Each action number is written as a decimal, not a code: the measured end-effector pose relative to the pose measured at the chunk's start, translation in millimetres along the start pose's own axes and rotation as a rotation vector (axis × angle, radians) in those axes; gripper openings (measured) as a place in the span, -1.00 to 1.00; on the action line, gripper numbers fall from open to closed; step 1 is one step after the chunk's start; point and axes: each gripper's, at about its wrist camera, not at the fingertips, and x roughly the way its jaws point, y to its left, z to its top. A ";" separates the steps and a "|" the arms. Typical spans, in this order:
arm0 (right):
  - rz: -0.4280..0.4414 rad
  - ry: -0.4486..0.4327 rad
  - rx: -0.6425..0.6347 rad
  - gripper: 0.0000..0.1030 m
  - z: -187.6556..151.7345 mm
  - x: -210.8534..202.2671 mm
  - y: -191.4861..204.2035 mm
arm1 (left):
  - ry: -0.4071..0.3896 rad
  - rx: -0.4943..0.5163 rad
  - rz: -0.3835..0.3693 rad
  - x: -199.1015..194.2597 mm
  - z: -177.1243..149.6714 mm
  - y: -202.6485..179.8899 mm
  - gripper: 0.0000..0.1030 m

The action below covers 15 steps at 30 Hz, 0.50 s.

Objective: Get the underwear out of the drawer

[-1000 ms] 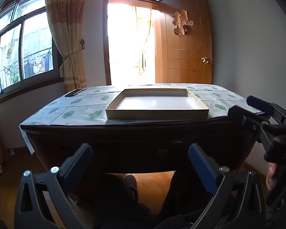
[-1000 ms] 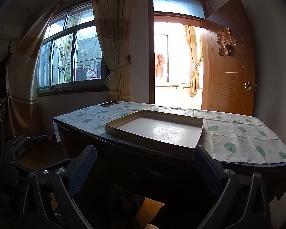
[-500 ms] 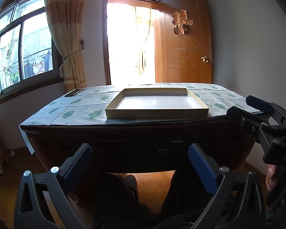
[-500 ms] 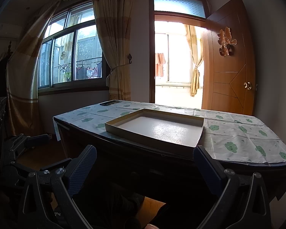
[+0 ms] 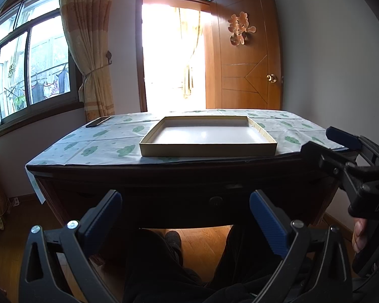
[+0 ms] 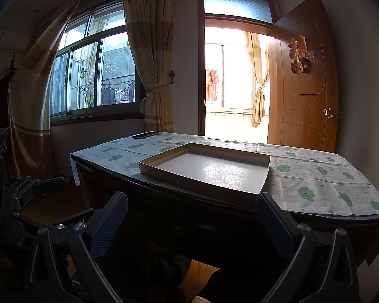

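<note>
Both tongs gape, empty: left (image 5: 185, 217), right (image 6: 192, 214); possibly drawer knob (image 5: 215, 201), left view only.

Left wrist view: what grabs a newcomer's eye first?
The shallow cardboard tray, empty, sits near the front edge of the cloth-covered table, backlit by the bright open doorway behind it. In the foreground, the left gripper is open in front of the dark drawer front, which looks closed. The right gripper enters at the right edge, open in its own view.
</note>
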 end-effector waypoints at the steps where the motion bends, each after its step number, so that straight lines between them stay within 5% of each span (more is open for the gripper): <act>1: 0.001 0.000 -0.001 0.99 0.0 0.0 0.0 | 0.000 0.000 -0.001 -0.1 -0.2 0.1 1.00; 15: -0.001 0.003 -0.001 0.99 -0.5 1.3 -1.1 | 0.001 0.000 0.000 0.2 0.5 0.3 1.00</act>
